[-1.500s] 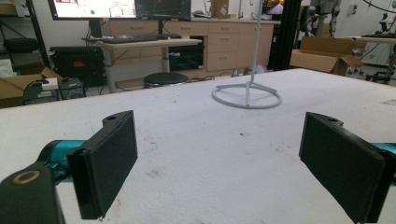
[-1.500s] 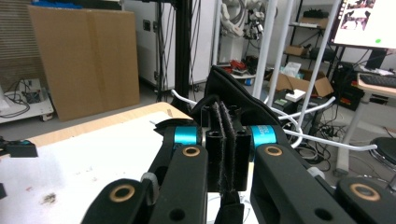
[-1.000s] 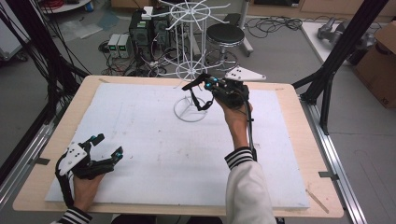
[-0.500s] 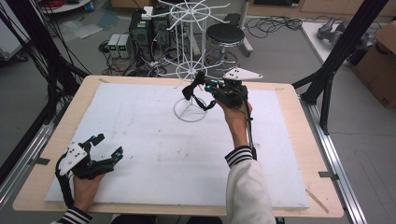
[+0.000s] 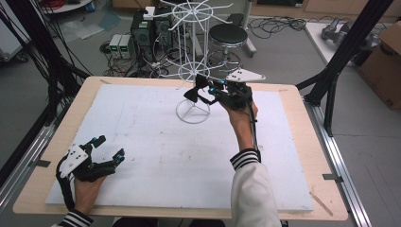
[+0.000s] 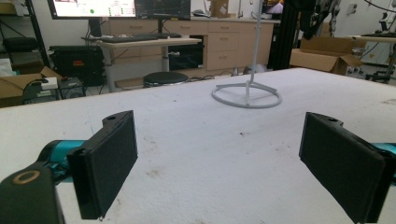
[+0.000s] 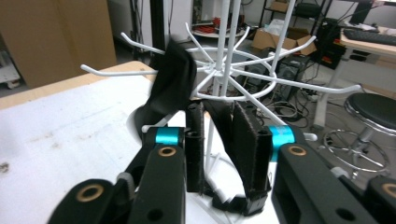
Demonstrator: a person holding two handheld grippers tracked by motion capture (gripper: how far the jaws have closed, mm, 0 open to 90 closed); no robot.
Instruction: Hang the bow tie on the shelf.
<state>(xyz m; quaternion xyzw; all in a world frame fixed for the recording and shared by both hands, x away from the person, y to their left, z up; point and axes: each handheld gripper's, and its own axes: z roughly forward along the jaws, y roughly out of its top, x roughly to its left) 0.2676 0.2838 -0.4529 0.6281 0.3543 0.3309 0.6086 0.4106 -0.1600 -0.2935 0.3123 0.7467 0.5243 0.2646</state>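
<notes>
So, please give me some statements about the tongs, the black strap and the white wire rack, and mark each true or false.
1. The right tongs grip a black fabric strap. True.
2. The left tongs are shut on the strap. False: they are open and hold nothing.
3. The white wire hook rack lies on its side. False: it stands upright.
4. The left tongs are low over the white foam board, near its front left corner. True.

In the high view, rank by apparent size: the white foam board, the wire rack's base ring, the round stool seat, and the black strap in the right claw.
1. White foam board, by far the largest.
2. Base ring and stool seat: alike, and the stool stands farther off, so unranked.
3. Black strap, held by the right claw, smallest.
</notes>
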